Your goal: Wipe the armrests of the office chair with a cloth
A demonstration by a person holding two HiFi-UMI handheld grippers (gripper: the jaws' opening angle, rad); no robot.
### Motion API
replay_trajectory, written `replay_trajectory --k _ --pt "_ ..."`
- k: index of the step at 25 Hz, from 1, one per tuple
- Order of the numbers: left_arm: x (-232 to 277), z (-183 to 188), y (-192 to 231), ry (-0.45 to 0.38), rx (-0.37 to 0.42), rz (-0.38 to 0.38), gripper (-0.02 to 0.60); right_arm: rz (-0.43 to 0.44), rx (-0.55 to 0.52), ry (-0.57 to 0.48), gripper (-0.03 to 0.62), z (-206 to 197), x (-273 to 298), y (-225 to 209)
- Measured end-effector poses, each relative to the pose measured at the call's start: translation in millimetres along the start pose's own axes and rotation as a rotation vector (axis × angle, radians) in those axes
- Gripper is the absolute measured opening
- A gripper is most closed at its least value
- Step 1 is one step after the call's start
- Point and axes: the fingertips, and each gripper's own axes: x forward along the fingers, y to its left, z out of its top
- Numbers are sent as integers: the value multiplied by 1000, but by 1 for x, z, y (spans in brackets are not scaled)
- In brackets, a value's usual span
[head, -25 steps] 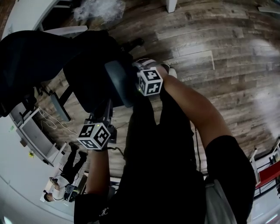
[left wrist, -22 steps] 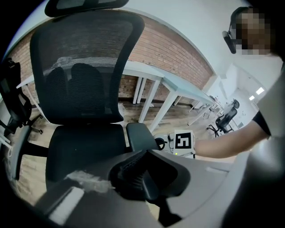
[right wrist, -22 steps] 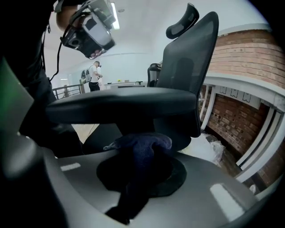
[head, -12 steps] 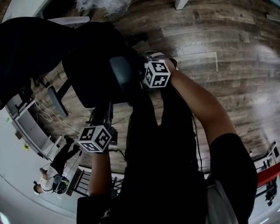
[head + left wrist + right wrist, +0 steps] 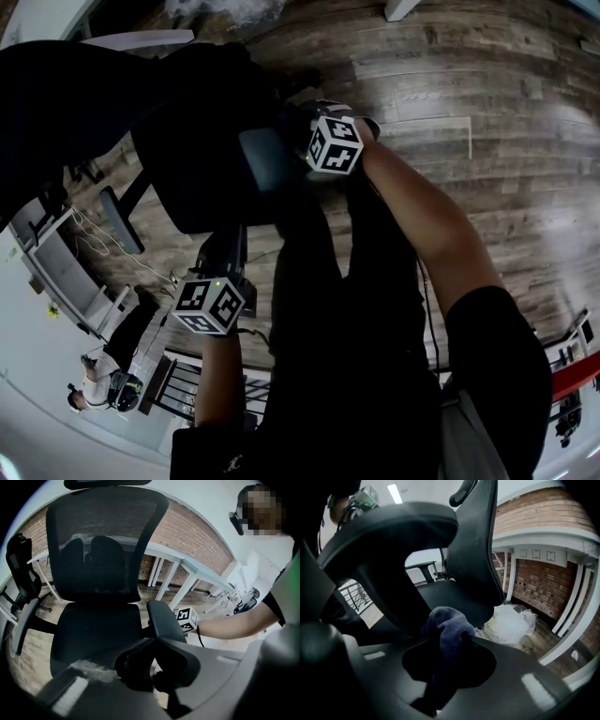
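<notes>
Cloth (image 5: 449, 632) — dark blue and bunched — is pinched in the closed jaws of the right gripper (image 5: 446, 663), close beside the armrest (image 5: 265, 157). Since half a second ago that gripper has slid a little farther along the pad, away from the person. The left gripper (image 5: 152, 667) has barely shifted — its jaws are together, just short of the armrest's near end. Beyond are the seat (image 5: 93, 630), the mesh backrest (image 5: 105, 545) and a brick wall (image 5: 187, 531).

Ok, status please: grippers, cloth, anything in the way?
Left gripper shut on armrest, near end. Right gripper shut on cloth, cloth at armrest. Nothing seen in the way.
</notes>
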Motion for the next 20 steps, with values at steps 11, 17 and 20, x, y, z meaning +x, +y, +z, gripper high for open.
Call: replay_trajectory --k 11,17,20 --pt "15 -16 31 -6 -52 57 6 -59 126 136 64 -65 59 -32" --pt "18 -23 25 13 -50 35 6 47 137 185 66 -82 57 2" --pt "16 -20 23 13 -43 26 6 102 174 161 66 -76 52 25"
